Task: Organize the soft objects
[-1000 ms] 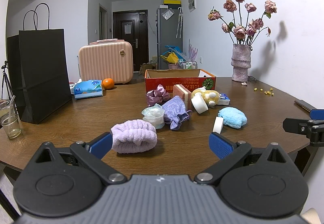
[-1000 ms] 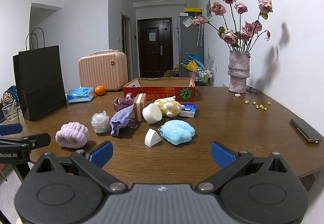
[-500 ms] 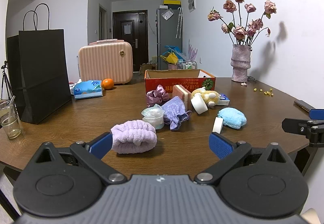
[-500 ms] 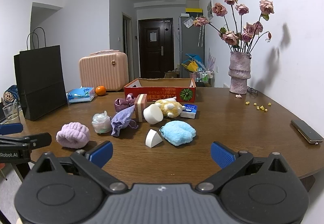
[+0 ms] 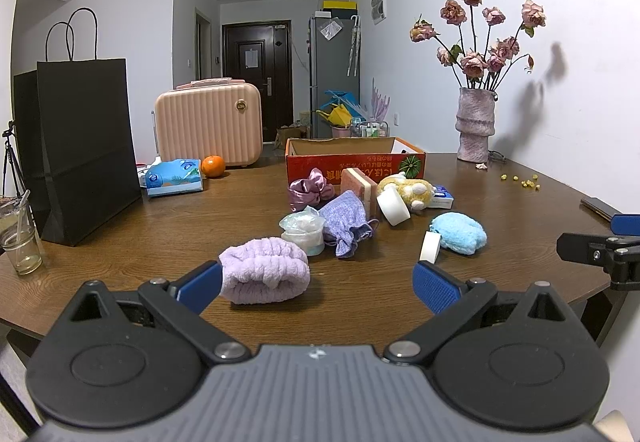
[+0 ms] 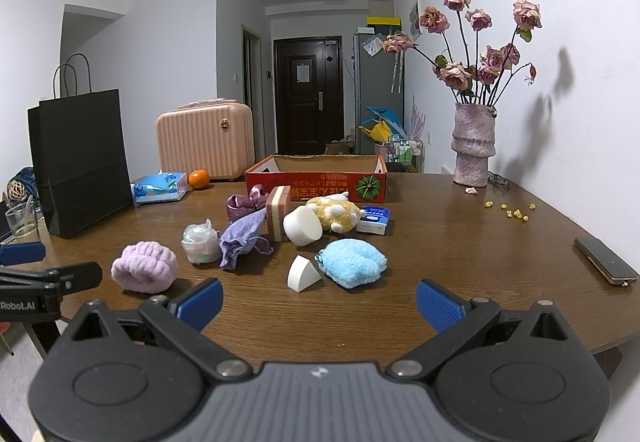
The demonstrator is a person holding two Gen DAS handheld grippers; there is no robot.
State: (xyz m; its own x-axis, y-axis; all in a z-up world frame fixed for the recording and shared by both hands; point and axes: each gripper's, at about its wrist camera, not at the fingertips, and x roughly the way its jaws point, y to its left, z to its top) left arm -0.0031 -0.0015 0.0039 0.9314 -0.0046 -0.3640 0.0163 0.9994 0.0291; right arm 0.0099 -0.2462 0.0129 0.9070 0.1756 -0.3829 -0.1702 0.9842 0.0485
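The lilac towelling band lies rolled on the table, nearest the near edge, just ahead of my left hand-held gripper, whose blue pads stand wide apart with nothing between them; the band sits close to the left pad, though I cannot tell whether they touch. My right hand-held gripper is likewise spread wide and empty, held at the near edge of the table, short of the fluffy blue mitt and the white wedge sponge that rests just beside it.

Behind those sits the rest of the soft clutter: a clear plastic bundle touching a purple drawstring pouch, a satin scrunchie, a pink-and-white sponge block standing upright, a white round sponge tipped on its side, and a yellow plush toy next to a small blue packet. The red cardboard box stands open behind them (its print reads upside down from here).

Farther out: a black paper bag, a pink case, a tissue pack, an orange, a vase of dried roses, and a phone near the right edge.
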